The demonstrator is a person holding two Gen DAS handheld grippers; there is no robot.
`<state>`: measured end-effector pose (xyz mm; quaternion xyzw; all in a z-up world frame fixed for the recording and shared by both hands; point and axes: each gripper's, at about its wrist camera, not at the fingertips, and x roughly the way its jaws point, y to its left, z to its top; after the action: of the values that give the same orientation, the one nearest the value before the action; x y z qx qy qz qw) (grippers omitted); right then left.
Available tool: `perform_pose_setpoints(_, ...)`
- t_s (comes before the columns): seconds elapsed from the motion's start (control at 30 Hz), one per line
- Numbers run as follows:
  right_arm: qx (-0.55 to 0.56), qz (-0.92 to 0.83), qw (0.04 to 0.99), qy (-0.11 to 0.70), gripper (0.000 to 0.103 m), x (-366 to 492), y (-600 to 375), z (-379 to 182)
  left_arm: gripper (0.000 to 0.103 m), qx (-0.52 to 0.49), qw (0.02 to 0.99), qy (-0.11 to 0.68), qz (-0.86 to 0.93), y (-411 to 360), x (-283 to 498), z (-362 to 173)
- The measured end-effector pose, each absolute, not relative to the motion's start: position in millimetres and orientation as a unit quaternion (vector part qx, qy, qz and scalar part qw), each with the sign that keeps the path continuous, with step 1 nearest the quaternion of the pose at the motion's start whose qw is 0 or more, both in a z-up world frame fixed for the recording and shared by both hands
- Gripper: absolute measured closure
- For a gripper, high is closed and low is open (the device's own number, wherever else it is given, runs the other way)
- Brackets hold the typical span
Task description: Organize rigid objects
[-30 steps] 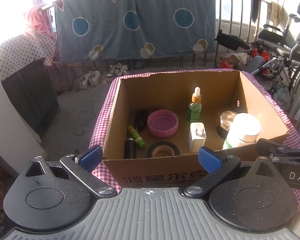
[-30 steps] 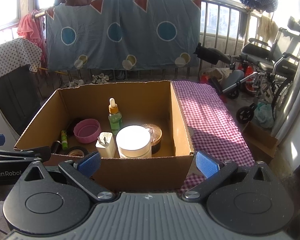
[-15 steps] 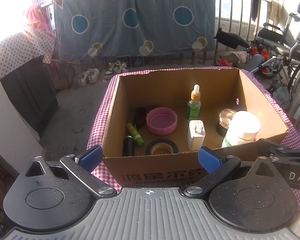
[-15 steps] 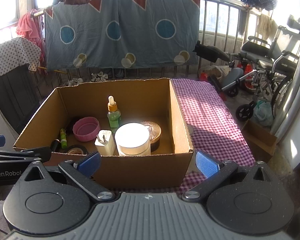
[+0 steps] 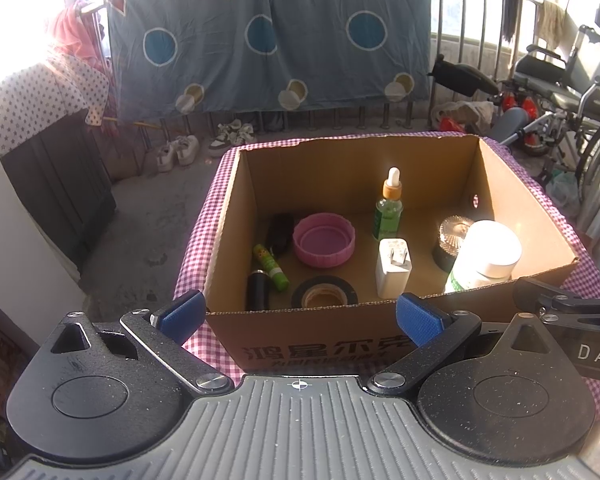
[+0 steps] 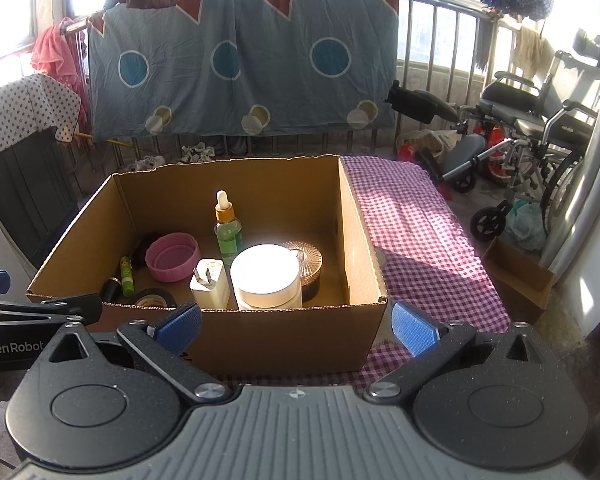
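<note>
Blue-padded fingers of the left gripper (image 5: 298,316) and the right gripper (image 6: 296,322) stand spread wide with nothing between them, both held just short of the near wall of the cardboard box (image 5: 320,340), which serves as landmark and rests on a purple checked cloth (image 6: 416,224). Inside the box, nearest its front wall, lie a roll of black tape (image 5: 324,292), a black cylinder (image 5: 258,290) and a white charger plug (image 5: 394,268) standing upright; at the front right corner stands a white-lidded jar (image 5: 486,256), brightly sunlit. Just behind the jar sits a dark jar with a ribbed clear lid (image 5: 450,240). A green tube (image 5: 271,266) lies left of centre beside a pink lid (image 5: 324,239) turned hollow side up, with a dark object (image 5: 280,232) touching its left edge. Farthest in stands a green dropper bottle (image 5: 389,204). Beyond the box hang a blue patterned sheet (image 5: 268,36) on a railing, and a wheelchair (image 6: 536,120) stands off to the box's right.
</note>
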<state>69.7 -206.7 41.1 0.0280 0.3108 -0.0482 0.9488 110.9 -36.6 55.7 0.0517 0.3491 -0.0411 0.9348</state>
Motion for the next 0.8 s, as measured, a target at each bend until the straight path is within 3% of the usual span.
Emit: perform_pose_setpoints(0.8, 0.029, -0.050, 0.948, 0.313, 0.000, 66.7, -207.7, 41.1, 0.001, 0.052, 0.934, 0.351, -0.041, -36.3, 109.0, 51.9)
